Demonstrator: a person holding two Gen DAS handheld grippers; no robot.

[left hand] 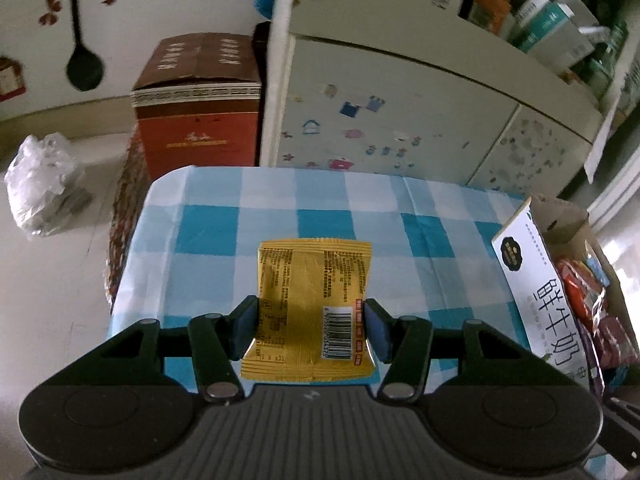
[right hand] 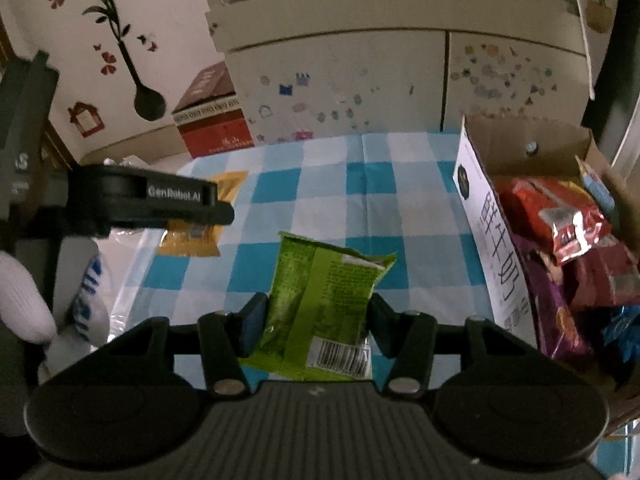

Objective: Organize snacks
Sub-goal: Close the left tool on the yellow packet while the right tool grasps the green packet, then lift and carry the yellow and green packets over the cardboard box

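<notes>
In the left wrist view, a yellow snack packet [left hand: 310, 308] is seen clamped between the blue pads of the left gripper [left hand: 310, 330] at lower centre of the frame, back side up, a barcode visible near its lower right corner. The packet is held above a table covered by a blue-and-white checked cloth [left hand: 280, 204]. At the right edge of the frame a cardboard box [left hand: 524, 280] with a white printed side panel is noted, with red and purple packets inside it.

In the right wrist view, a green snack packet [right hand: 320, 304] is seen pinched between the fingers of the right gripper [right hand: 318, 322] at lower centre, its barcode towards the bottom and its top edge crumpled. The same box is recorded at the right of the frame, filled with red snack packets [right hand: 560, 216] and purple ones. At middle left, the left gripper is observed side-on with the yellow packet in its grip over the cloth. A white-gloved hand [right hand: 24, 300] is visible at the lower left edge.

Behind the table, a cream cabinet [right hand: 340, 76] bearing small stickers is recorded across the upper frame, and a red-brown carton [left hand: 196, 100] stands to its left.
</notes>
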